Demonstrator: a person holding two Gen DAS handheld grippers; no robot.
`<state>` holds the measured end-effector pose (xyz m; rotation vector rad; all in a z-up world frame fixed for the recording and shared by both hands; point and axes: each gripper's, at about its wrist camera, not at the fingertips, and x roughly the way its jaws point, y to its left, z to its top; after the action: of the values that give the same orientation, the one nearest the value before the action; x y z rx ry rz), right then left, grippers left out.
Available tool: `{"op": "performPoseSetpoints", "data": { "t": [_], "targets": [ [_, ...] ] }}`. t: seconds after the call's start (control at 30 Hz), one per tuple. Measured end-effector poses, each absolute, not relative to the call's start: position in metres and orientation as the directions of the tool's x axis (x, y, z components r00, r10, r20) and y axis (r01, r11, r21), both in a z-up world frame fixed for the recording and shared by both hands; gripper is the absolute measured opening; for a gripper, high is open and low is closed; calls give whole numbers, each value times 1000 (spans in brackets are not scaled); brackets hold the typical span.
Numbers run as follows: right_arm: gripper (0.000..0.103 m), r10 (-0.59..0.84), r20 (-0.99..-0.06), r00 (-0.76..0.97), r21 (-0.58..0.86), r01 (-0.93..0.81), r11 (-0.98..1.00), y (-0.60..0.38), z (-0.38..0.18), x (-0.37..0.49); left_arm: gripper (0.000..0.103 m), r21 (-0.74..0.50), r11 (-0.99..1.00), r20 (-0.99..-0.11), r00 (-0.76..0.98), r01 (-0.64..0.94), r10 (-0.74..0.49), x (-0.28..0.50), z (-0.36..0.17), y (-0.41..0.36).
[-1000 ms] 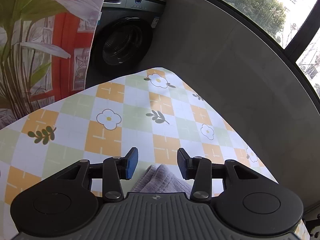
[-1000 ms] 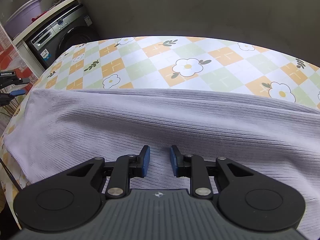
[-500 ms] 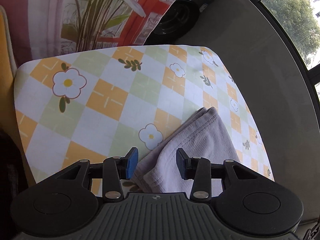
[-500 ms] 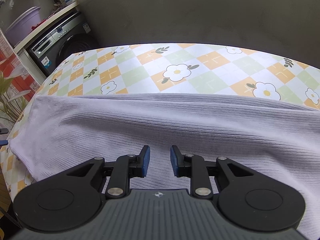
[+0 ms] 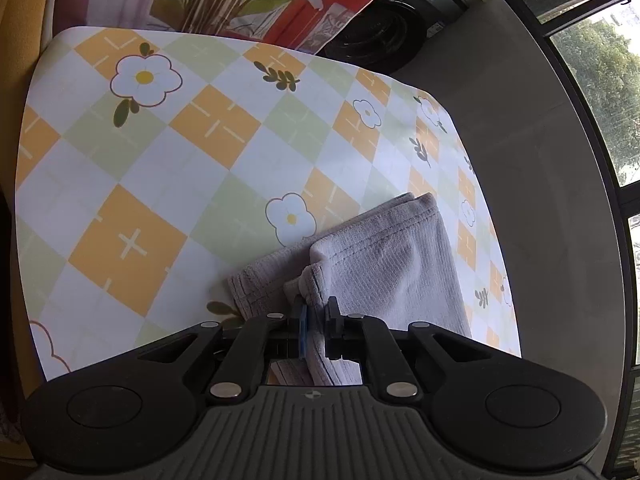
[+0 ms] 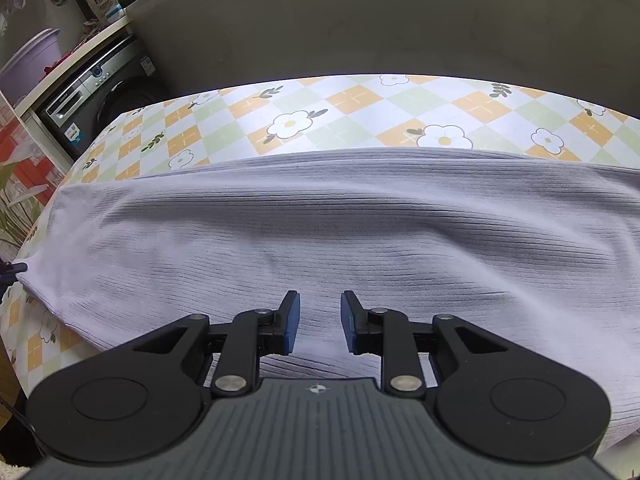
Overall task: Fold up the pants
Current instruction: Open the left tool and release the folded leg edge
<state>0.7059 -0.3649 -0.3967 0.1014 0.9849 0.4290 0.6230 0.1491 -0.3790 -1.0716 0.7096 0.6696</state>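
Your left tool (image 5: 315,322) is closing its jaws on the hem corner of the pale lilac ribbed knit pants (image 5: 384,264), and the cloth is already pinched between the pads. Your right tool (image 6: 320,322) hovers released, jaws apart, just above the wide middle of the pants (image 6: 340,232), nothing between them. The pants lie flat on the bench with the checked flower-print cover (image 5: 160,168). The cloth looks soft, light and limp, so take hems and corners, through all layers.
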Motion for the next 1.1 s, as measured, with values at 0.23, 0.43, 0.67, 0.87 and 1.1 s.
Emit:
{"op": "performPoseSetpoints", "data": {
  "t": [0.23, 0.43, 0.67, 0.87, 1.1],
  "targets": [
    [25, 378, -782, 495, 278, -265, 923, -383, -396, 696, 7, -441, 402, -793, 558, -803, 246, 622, -364, 141],
    [25, 313, -775, 549, 253, -186, 950, -415, -393, 666, 9, -369, 404, -825, 495, -837, 272, 623, -380, 132],
    [25, 248, -754, 609, 249, -84, 965, -451, -384, 625, 34, -253, 468, -801, 455, -847, 390, 630, -344, 110],
    [25, 191, -729, 657, 237, -20, 971, -474, -373, 621, 34, -237, 602, -723, 552, -763, 415, 666, -313, 70],
    [25, 79, -657, 749, 175, 49, 983, -528, -338, 649, 34, -337, 731, -667, 699, -594, 260, 729, -299, 4]
  ]
}}
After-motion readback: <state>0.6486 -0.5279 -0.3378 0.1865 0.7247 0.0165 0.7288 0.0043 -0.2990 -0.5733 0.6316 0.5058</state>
